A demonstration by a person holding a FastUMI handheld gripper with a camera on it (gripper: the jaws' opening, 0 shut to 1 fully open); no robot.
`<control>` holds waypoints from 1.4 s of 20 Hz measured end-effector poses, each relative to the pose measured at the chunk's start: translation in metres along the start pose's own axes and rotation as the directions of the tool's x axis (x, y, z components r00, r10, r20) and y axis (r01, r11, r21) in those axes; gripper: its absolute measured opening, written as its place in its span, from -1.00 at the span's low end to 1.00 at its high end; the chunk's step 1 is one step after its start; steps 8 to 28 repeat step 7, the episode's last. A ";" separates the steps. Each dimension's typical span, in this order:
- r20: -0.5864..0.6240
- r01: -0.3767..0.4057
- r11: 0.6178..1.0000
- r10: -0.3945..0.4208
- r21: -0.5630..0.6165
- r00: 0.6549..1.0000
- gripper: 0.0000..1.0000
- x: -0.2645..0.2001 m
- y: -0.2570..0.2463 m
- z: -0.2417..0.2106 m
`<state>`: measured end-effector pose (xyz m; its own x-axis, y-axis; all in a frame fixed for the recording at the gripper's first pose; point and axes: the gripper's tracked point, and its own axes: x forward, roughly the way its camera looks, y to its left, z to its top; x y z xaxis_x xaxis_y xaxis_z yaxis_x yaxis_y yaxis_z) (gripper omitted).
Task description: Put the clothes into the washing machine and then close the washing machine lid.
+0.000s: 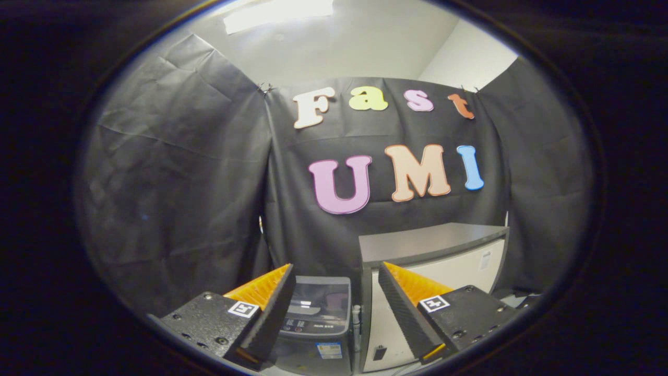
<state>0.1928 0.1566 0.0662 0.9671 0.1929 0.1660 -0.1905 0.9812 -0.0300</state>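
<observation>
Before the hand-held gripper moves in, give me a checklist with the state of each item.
1. Hand-held gripper open, nothing between its fingers: ok.
2. Washing machine in sight, just ahead between the fingers: ok.
3. Washing machine lid open for loading: not ok, it looks shut.
4. Clothes located: cannot tell.
5. White cabinet beside the machine kept apart from the fingers: ok.

Lighting: we are seeing a ceiling light panel (278,13) blowing out to white overhead; the black cloth wall (172,172) is staying dim. Glare is sheening the washing machine (318,308) lid. Fisheye distortion is bowing outer edges; the near fingers (271,305) are looking slightly soft.
</observation>
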 end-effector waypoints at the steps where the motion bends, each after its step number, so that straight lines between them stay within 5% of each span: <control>1: -0.007 -0.009 1.000 0.009 -0.003 1.000 0.92 -0.001 -0.002 -0.001; 28: -0.003 -0.026 0.999 0.026 0.028 1.000 0.92 0.001 -0.012 -0.013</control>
